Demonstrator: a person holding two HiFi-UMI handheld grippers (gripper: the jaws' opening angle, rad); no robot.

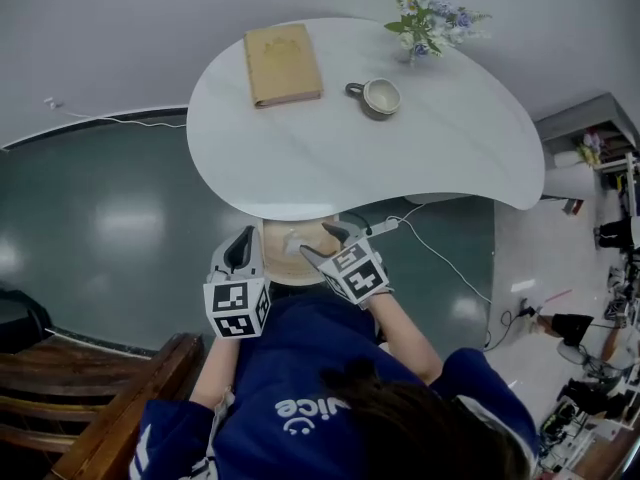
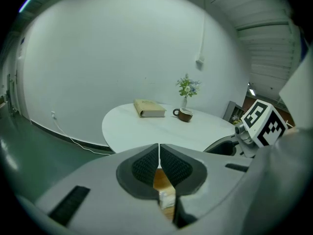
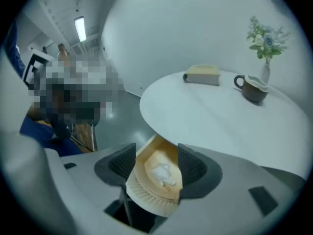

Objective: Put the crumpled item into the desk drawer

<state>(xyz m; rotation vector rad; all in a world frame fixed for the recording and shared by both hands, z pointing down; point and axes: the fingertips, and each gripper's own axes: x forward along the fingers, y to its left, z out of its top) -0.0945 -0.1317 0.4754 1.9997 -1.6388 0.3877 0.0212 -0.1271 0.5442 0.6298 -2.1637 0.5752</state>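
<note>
Left gripper (image 1: 243,240) — jaws pressed flat together, nothing between them; held at the left edge of the drawer (image 1: 285,270), marker cube toward the body.
Right gripper (image 1: 320,244) — jaws spread apart, gripping nothing; poised over the drawer's right part, angled inward.
Left forearm (image 1: 213,368), right forearm (image 1: 405,333) — bare, both reaching toward the drawer.
</note>
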